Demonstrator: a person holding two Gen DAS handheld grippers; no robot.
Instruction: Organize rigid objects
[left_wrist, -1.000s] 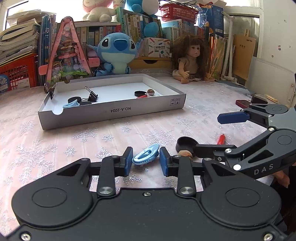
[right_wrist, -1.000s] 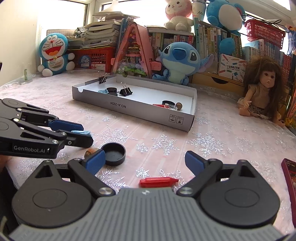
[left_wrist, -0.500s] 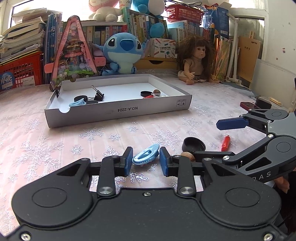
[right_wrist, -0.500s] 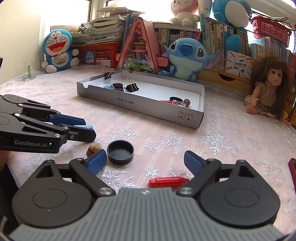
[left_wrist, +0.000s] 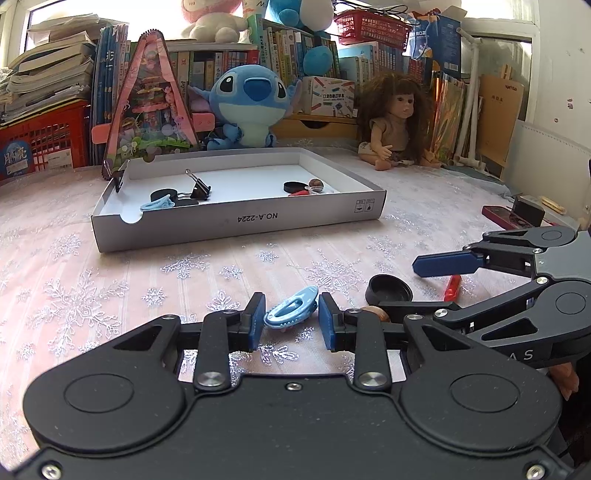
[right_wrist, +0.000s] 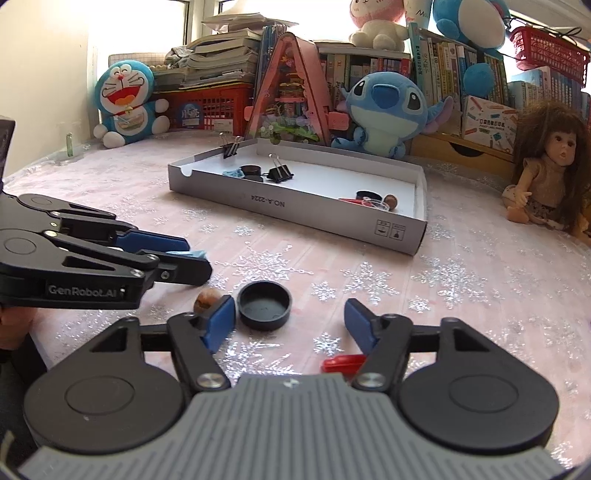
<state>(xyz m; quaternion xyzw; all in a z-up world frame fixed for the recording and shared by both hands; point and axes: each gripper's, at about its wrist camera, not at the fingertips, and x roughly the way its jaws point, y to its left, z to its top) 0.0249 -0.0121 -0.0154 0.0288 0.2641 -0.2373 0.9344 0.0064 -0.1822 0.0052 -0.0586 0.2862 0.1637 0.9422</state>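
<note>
Left wrist: left claw (left_wrist: 291, 321) pinching blue clip (left_wrist: 291, 312), long axis tilted up-right; right claw (right_wrist: 290, 325) closing, empty.

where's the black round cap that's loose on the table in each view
Left wrist view: the black round cap lies right of centre on the tablecloth, just beyond the right gripper, whose jaws are closing.
Right wrist view: the cap sits at centre, just ahead of the left blue pad.
Shared landmark: the white tray marked NO.A-2224.
</note>
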